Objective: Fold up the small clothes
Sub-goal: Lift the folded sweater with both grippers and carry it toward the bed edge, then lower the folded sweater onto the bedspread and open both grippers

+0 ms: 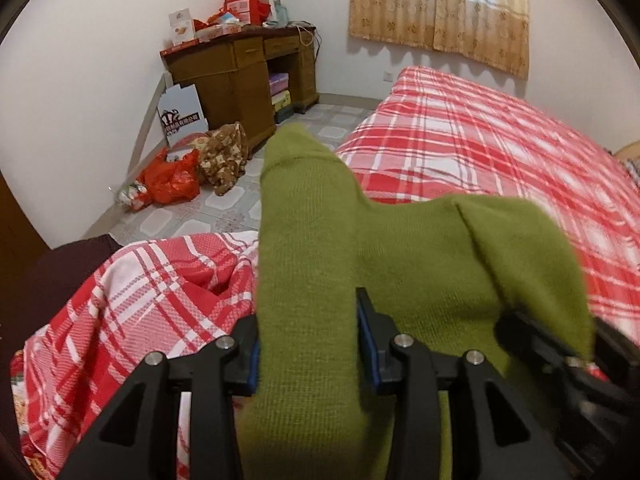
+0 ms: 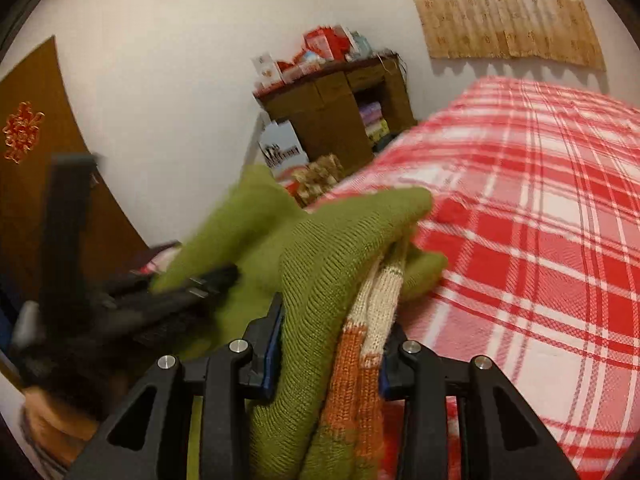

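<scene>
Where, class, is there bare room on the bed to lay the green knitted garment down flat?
The red plaid bedspread lies bare beyond the right gripper, up toward the curtain. The near corner beside the left gripper is rumpled. The green garment hangs between both. The floor by the wooden desk is crowded with bags.

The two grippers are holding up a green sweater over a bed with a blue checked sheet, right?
Almost. The sheet is red and white checked, not blue, as the left wrist view shows. The left gripper and right gripper do both hold the green sweater over the bed.
</scene>
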A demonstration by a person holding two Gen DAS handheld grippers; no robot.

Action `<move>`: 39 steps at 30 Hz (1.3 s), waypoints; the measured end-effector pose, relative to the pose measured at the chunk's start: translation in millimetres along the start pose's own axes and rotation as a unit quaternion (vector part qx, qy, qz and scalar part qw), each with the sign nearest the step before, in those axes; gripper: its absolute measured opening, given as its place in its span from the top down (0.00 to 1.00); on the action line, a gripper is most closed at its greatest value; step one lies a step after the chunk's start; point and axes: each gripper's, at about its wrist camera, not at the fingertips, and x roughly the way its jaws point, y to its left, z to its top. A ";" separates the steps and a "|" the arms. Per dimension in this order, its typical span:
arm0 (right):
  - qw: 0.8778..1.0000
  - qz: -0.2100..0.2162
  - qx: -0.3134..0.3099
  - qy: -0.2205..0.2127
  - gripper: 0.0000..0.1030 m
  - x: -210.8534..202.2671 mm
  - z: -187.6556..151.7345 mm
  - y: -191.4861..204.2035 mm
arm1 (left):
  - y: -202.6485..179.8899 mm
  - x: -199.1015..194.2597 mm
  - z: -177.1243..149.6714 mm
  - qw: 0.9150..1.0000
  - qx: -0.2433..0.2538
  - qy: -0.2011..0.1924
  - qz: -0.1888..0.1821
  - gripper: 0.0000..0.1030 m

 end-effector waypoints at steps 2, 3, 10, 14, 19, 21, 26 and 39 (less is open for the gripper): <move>0.999 0.015 0.027 0.008 0.62 4.8 0.1 -15.6 | 1.2 2.8 1.0 1.000 -0.005 0.004 0.005 0.46; 0.998 0.032 0.054 0.011 0.58 5.2 -0.5 -25.2 | 3.3 4.9 1.6 1.000 -0.009 0.008 0.006 0.40; 0.992 0.015 0.122 -0.016 0.49 -32.8 -19.4 -43.7 | 18.7 -9.0 -2.8 0.999 -0.034 0.016 0.012 0.27; 0.994 -0.060 0.040 -0.078 0.49 -82.6 -23.1 -3.4 | 12.7 -42.2 -14.5 0.999 -0.018 -0.003 0.034 0.28; 0.993 -0.061 -0.080 -0.058 0.70 -104.6 -34.2 55.8 | 4.5 -69.3 -32.1 0.999 -0.001 -0.018 0.040 0.27; 0.994 -0.053 -0.085 -0.040 0.73 -101.4 -41.4 63.3 | 4.8 -75.8 -39.2 0.999 -0.003 -0.020 0.044 0.27; 0.997 -0.052 -0.063 0.008 0.73 -77.1 -54.3 55.4 | 0.1 -81.3 -53.3 0.998 0.009 -0.019 0.062 0.27; 0.996 -0.067 -0.020 0.049 0.78 -58.7 -66.5 40.7 | -6.3 -62.9 -80.3 0.997 0.027 0.029 0.065 0.26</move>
